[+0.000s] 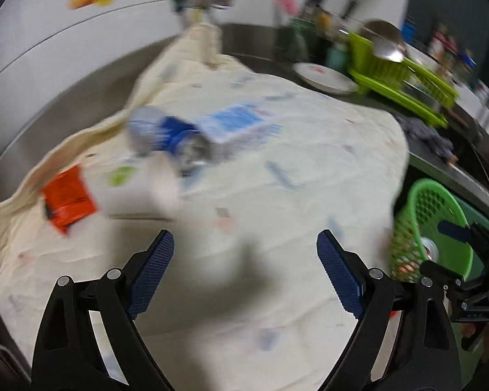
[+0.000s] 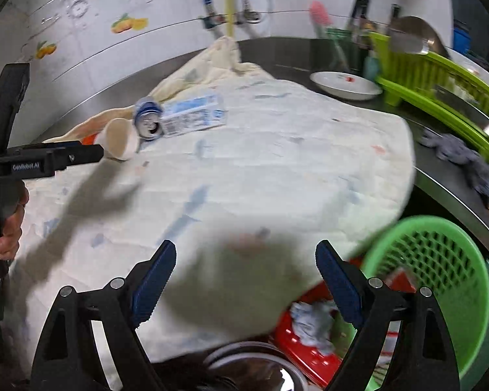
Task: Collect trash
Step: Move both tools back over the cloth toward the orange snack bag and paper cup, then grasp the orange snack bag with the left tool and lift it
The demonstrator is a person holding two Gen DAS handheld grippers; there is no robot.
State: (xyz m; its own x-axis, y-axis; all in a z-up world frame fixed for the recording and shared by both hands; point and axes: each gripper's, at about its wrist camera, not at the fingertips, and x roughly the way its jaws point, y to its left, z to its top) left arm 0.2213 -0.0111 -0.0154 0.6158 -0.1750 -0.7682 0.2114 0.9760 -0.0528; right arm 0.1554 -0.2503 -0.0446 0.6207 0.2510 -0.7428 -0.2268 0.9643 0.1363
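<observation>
On a cream cloth (image 1: 277, 169) lie a blue and silver can (image 1: 166, 137), a blue-printed flat packet (image 1: 241, 123), a pale paper cup (image 1: 161, 182) and an orange wrapper (image 1: 69, 200). The can (image 2: 148, 122), packet (image 2: 194, 115) and cup (image 2: 120, 138) also show in the right wrist view. My left gripper (image 1: 244, 273) is open and empty above the cloth, short of the trash. My right gripper (image 2: 244, 277) is open and empty over the cloth's near edge, beside a green mesh basket (image 2: 440, 280) holding crumpled trash (image 2: 313, 325). The basket (image 1: 430, 224) sits at the cloth's right edge.
A white plate (image 2: 345, 86), a lime dish rack (image 2: 440, 78) with a metal bowl (image 2: 414, 37), and a grey rag (image 2: 463, 159) sit on the steel counter to the right. A tiled wall with pipes (image 2: 228, 3) stands behind. A metal bowl rim (image 2: 244, 355) lies below.
</observation>
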